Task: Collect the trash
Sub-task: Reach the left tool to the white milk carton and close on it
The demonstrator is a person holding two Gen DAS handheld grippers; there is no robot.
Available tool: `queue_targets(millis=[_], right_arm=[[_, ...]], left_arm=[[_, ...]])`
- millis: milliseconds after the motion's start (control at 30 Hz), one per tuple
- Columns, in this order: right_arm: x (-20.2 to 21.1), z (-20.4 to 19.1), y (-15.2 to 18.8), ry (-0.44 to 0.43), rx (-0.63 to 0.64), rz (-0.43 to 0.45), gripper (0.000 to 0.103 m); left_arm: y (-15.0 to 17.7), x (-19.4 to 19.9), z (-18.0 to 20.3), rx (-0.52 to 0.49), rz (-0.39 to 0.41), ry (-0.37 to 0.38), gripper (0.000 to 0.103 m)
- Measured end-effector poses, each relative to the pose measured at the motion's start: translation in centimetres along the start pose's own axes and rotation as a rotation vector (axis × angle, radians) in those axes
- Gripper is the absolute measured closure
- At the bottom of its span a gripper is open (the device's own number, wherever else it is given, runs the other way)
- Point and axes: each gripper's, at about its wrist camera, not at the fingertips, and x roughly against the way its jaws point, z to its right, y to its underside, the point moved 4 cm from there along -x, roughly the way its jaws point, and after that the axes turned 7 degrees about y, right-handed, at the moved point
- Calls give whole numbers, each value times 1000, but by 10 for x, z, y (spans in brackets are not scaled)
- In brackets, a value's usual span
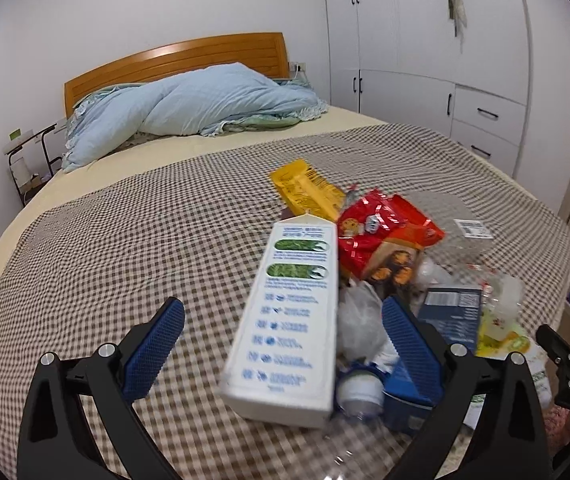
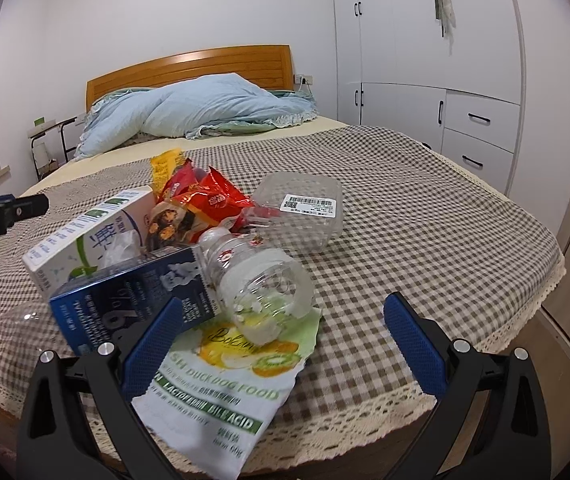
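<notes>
While both tongs stand spread, the left tongs (image 1: 283, 336) straddle a white milk carton (image 1: 291, 316) — no pad visibly touching it. Between the right tongs (image 2: 285, 330) lie a clear bottle (image 2: 261, 280) and a dog-food pouch (image 2: 221, 392) — ungripped.

Light: even, soft indoor brightness, shadows faint
Glare: sheen on the headboard (image 1: 181, 60)
Blur: milk carton (image 1: 289, 316) smeared in the left view; right view sharp
Distortion: fisheye bends the bed (image 2: 445, 216) edges, dark corners
</notes>
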Motion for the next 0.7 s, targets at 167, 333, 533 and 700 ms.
queue_targets(millis=[167,333,533,700], right_arm=[[-9,2,0,-4,2,1,6],[-15,5,0,-9,4,17,6],[-19,8,1,-19,-3,23,6],[-22,9,2,-19,3,25,6]], left_arm=[[-8,-24,-10,7,-69,0,7],[-5,-47,-13,11,-164,29,7],[3,-76,-10,-14,-286,22,7],[10,-90,-10,-13,-351,6,7]])
